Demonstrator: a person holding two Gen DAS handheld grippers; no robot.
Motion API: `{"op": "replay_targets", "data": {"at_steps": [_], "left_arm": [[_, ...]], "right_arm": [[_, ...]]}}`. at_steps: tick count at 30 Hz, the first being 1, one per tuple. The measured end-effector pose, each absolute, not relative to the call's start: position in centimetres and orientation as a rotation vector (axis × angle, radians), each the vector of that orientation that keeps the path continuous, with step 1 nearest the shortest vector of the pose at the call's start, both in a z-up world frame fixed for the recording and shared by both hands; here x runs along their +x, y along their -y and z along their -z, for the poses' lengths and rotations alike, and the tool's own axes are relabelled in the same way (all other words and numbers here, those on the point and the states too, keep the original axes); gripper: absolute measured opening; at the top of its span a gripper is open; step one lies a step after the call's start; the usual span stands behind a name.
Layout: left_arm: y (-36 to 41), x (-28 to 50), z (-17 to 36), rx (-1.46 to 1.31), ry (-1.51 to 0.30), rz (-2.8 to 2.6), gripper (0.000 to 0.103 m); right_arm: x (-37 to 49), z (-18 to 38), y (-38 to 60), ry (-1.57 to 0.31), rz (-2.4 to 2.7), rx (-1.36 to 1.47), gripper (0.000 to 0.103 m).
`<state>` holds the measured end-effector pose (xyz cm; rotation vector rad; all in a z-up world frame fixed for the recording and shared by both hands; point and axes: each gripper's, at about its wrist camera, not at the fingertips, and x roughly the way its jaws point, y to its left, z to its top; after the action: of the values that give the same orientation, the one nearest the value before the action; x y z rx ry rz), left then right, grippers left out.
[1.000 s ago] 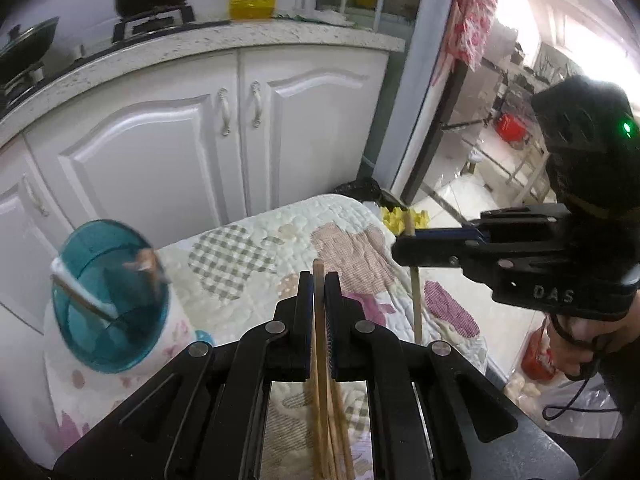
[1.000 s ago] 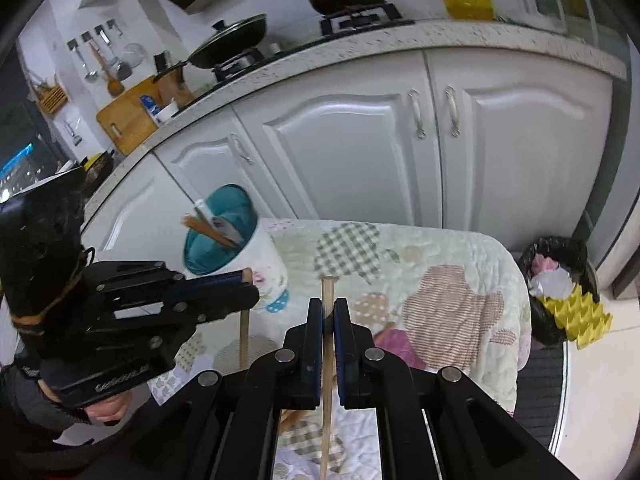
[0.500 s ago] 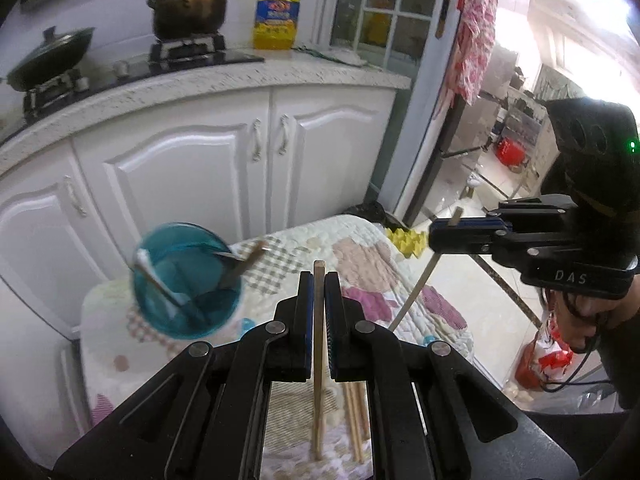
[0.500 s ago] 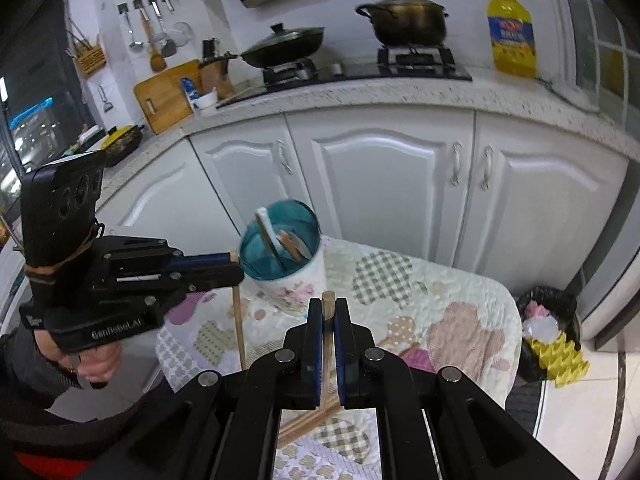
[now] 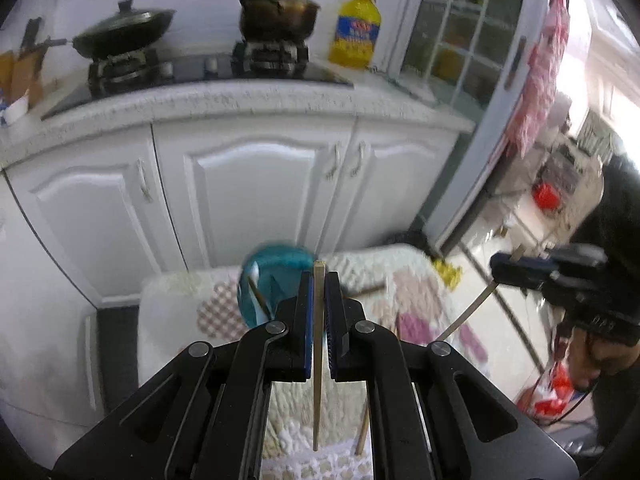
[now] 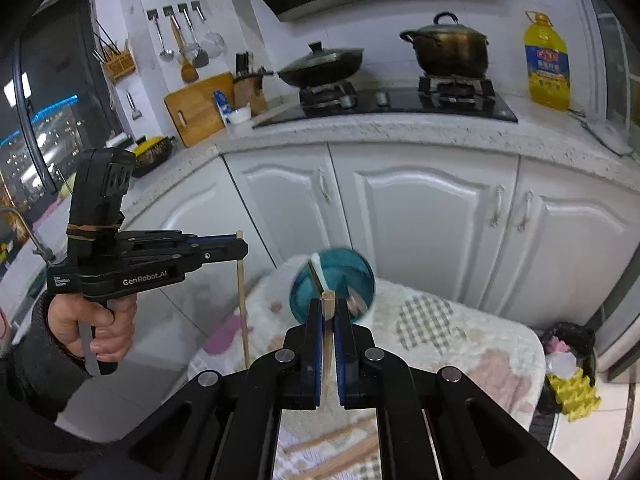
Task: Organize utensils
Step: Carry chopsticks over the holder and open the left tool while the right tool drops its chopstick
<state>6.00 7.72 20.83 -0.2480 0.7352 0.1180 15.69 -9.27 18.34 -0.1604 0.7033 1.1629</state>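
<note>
My left gripper (image 5: 319, 278) is shut on a wooden chopstick (image 5: 317, 400) that hangs upright above the quilted table cloth (image 5: 180, 300). My right gripper (image 6: 328, 306) is likewise shut on a second chopstick (image 6: 327, 340). The teal-rimmed utensil holder (image 5: 276, 272) stands on the table just beyond both sets of fingertips, with a few utensils leaning inside it. It shows again in the right wrist view as the holder (image 6: 334, 280). Each camera sees the other gripper: the right one (image 5: 516, 271) off to the right, the left one (image 6: 240, 247) off to the left, each in a person's hand.
More loose chopsticks (image 6: 336, 450) lie on the cloth near me. White cabinets (image 6: 420, 220) and a counter with a stove, wok (image 6: 320, 66), pot (image 6: 448, 50) and oil bottle (image 6: 547, 64) rise behind the table. A black bin (image 6: 568, 344) stands at the table's right end.
Both grippers have risen with their chopsticks, which now hang clear of the cloth. The holder has shifted from the left toward the middle of each view, just past the fingertips.
</note>
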Motion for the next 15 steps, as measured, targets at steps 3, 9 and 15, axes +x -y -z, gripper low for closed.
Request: {"op": "replay_targets", "data": {"at_steps": [3, 9, 15], "left_arm": [[-9.1, 6.6, -23.8, -0.258, -0.662, -0.137, 0.004], [-12.0, 9.2, -27.1, -0.255, -0.509, -0.192, 0.004], [-12.8, 12.4, -24.0, -0.195, -0.434, -0.224, 0.004]], "right_arm": [[16.3, -20.3, 8.1, -0.667, -1.168, -0.111, 0.004], [18.6, -23.5, 3.9, -0.577, -1.099, -0.051, 0.004], [21.0, -22.6, -0.6, -0.576, -1.032, -0.139, 0.005]]}}
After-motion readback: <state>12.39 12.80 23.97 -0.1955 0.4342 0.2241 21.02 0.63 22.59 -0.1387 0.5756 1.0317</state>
